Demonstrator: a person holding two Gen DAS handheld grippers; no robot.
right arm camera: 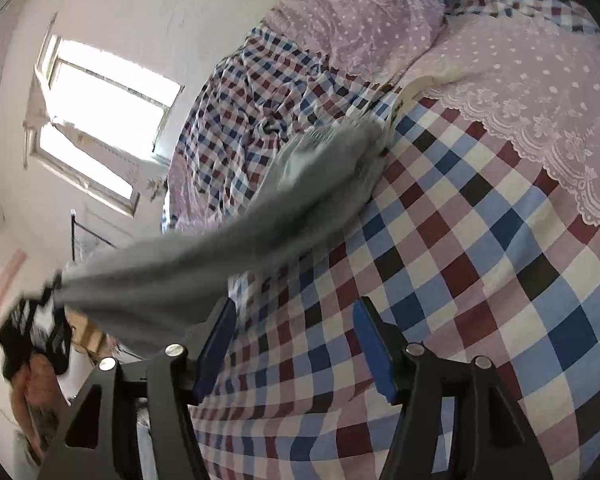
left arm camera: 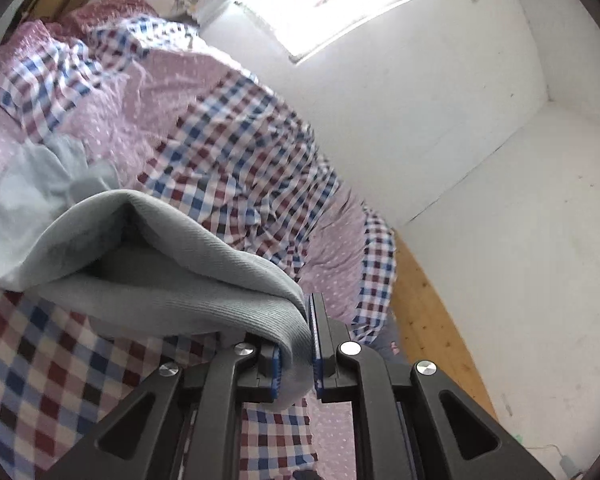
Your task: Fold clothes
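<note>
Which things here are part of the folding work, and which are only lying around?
Part of the job:
- grey garment
- left gripper, shut on the garment's edge
- right gripper, open, nothing between its pads

Only lying around:
- checked bedsheet
- lilac dotted quilt
- window

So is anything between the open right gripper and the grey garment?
Nothing visible. The right gripper is open over bare checked bedding; the grey garment, held by the left gripper, stretches clear just beyond its left finger.

We see a checked bedspread (right arm camera: pixel 480 240) with lilac dotted, lace-edged fabric (right arm camera: pixel 540 92). A bright window (right arm camera: pixel 112 120) sits in the white wall (left arm camera: pixel 440 100).
</note>
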